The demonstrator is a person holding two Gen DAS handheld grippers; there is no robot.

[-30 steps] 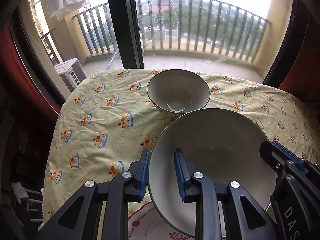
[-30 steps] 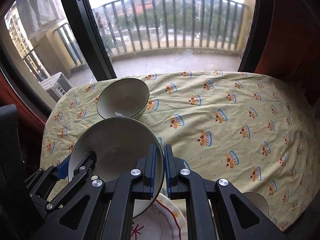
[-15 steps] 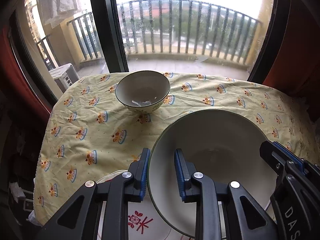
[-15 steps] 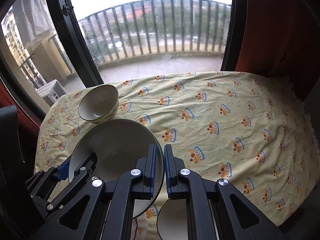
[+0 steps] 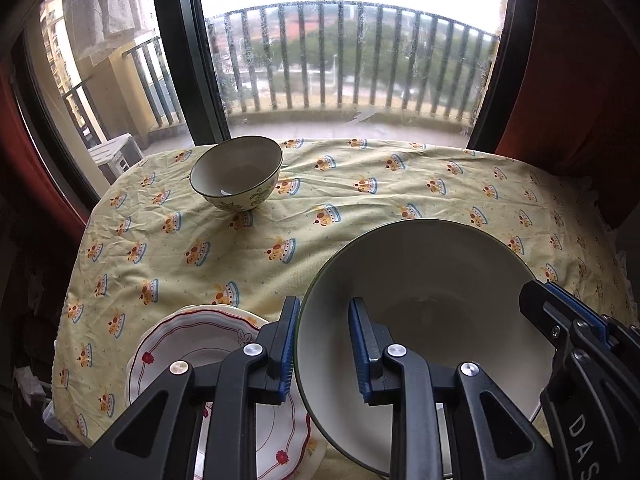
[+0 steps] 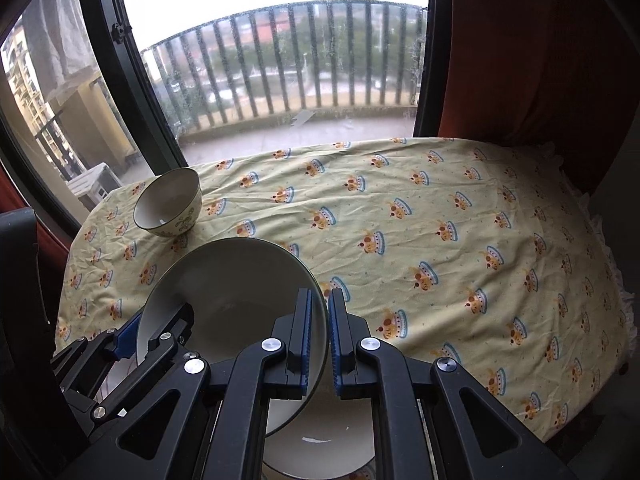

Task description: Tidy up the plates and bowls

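Big bowl fills the space between my two grippers, so nothing passes straight fwd low between them. Under my left gripper the red-trimmed plate takes the near-left cloth; under my right gripper a white dish sits right below the fingers. Small bowl stands far ahead-left, near the table's back edge, well apart from us. Ahead and to the right of my right gripper the yellow tablecloth lies bare all the way to the far edge & right side: widest open room. Past that, window glass and red curtain close off the back.
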